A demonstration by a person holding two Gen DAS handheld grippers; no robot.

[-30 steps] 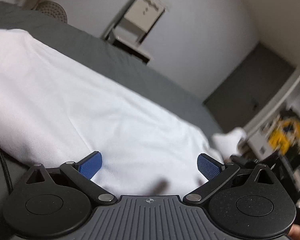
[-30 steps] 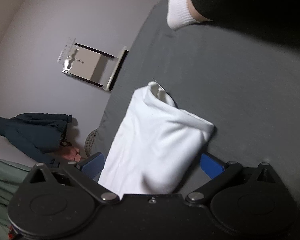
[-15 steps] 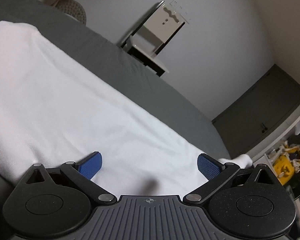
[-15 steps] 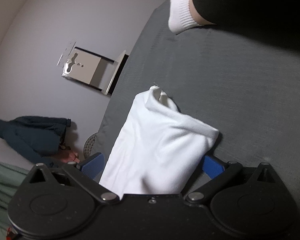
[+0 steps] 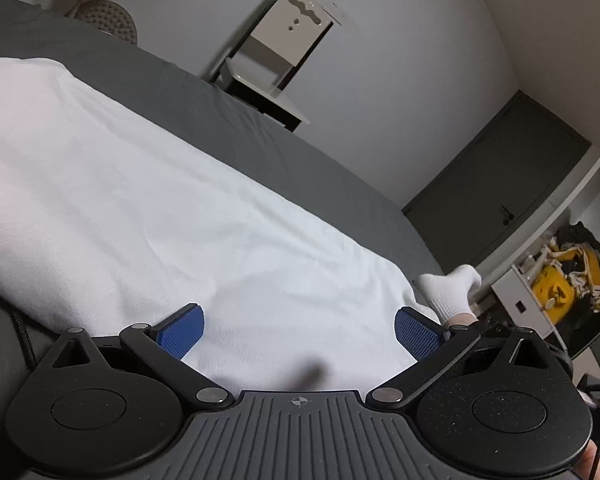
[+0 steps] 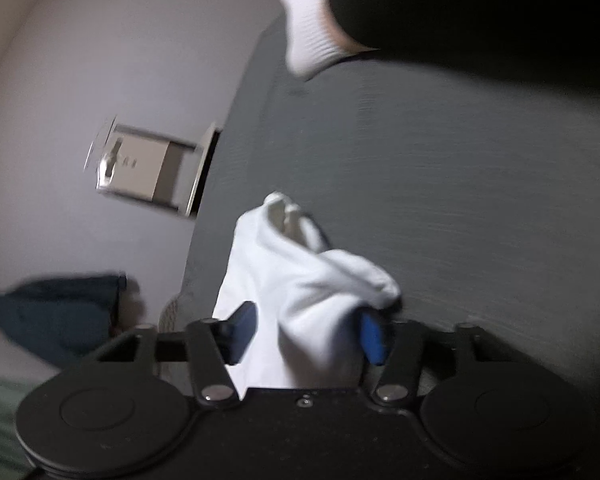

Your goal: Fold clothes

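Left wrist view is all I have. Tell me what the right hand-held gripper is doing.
Observer: The right hand-held gripper has its jaws clamped on a bunched end of the white garment.
Operator: Describe the garment's far end.
Observer: It lies on the grey bed cover, with open folded layers showing at the tip.
Operator: Report what is beyond it.
Observer: A leg in black trousers with a white sock rests on the bed, apart from the garment.
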